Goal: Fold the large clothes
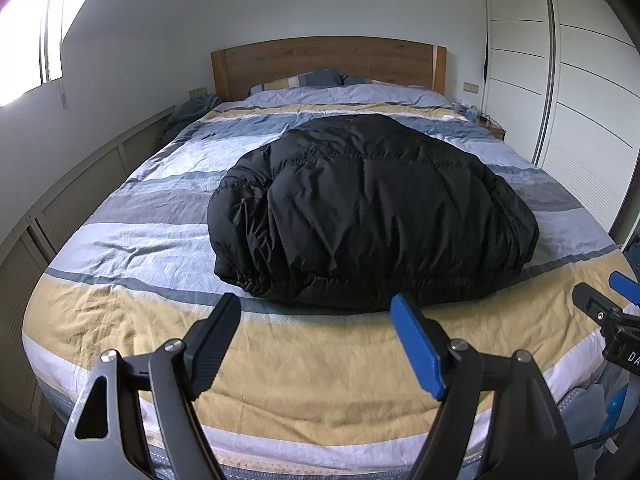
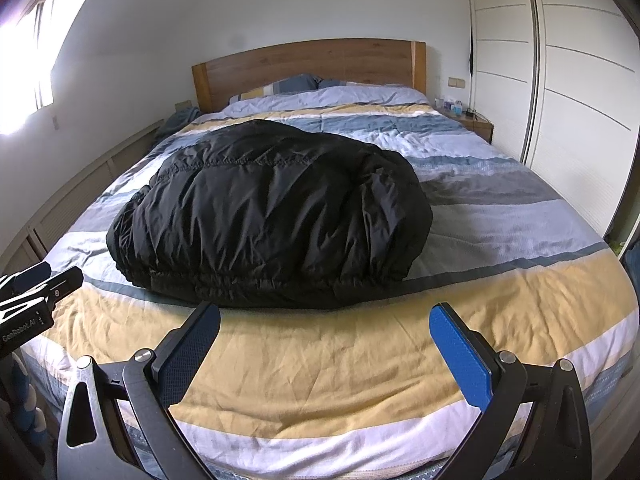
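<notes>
Both grippers, left (image 1: 316,312) and right (image 2: 326,322), gape empty at the near bed (image 1: 120,320) edge; one black jacket (image 1: 372,208) lies beyond, two pillows (image 1: 304,80) far

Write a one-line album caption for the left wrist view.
Open left gripper hovers over a striped bed, facing a puffy black jacket bundled mid-mattress.

1. Black jacket (image 1: 372,208): puffy quilted cloth with a slight sheen, creased.
2. Bed cover (image 1: 120,320): matt striped woven cloth, wrinkled.
3. Headboard (image 1: 328,60): smooth grained wood.
4. Left gripper (image 1: 316,320): matt black plastic arms, metal pivot screws, textured pads.
</notes>
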